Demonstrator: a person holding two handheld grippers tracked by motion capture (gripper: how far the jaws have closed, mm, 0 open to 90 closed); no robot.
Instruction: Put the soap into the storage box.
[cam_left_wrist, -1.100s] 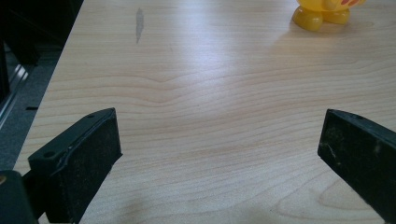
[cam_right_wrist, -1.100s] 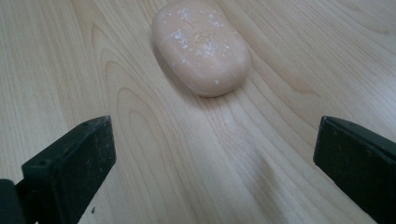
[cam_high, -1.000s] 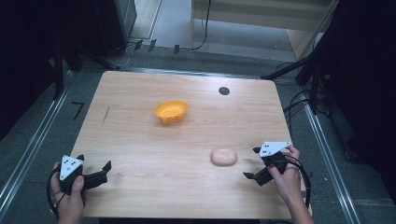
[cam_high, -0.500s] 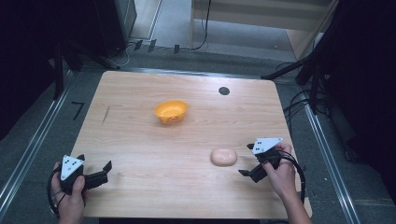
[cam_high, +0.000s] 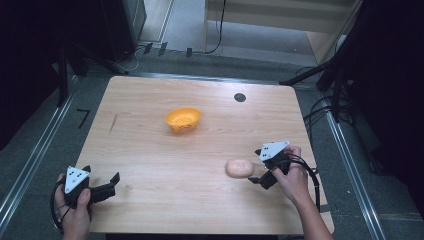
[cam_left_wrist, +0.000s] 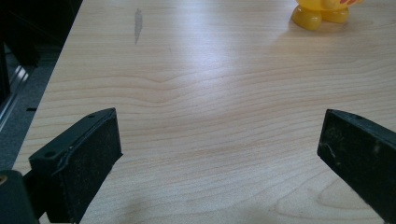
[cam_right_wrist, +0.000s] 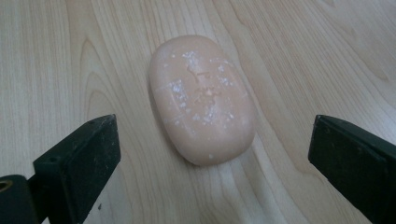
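Right tool (cam_high: 256, 174) moved up to soap (cam_high: 239, 168): pink, oval, white-flecked.

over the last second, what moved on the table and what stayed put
The right gripper slid left toward the soap bar, jaws open either side of it, nothing gripped. The left gripper, also open, the soap bar and the orange bowl stayed put.

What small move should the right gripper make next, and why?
Probably ease the right gripper forward so its open jaws straddle the soap bar, then close. The bar lies flat on the table just ahead, centred between the jaws and not yet touched.
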